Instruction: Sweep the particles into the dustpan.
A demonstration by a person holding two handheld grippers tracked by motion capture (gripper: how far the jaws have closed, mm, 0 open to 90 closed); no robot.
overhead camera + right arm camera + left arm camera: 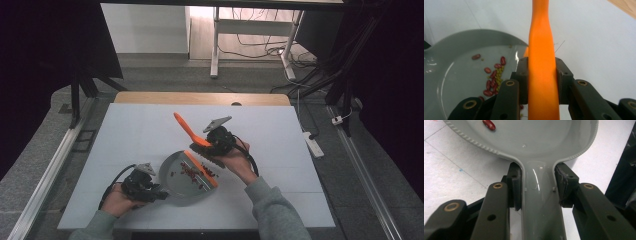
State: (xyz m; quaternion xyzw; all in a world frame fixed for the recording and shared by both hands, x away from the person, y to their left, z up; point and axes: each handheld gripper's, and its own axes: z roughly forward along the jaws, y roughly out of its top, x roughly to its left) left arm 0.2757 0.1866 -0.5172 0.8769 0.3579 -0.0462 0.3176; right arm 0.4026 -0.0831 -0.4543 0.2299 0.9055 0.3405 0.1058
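A grey dustpan (176, 186) lies on the white table with an orange lip (200, 168) along its right edge. Red beans (191, 172) and small green ones are scattered inside it. My left gripper (159, 192) is shut on the dustpan's grey handle (541, 202), both pads pressing its sides. My right gripper (214, 148) is shut on the orange handle (541, 75) of a small brush (197, 142). The brush's dark bristles (210, 159) hover at the pan's orange lip. In the right gripper view the beans (494, 80) lie in the pan (456, 47) to the left.
The white table top (140, 130) has a wooden strip (200, 98) along its far edge. Black stands and cables surround the table, and a white power strip (314, 144) lies on the floor at the right.
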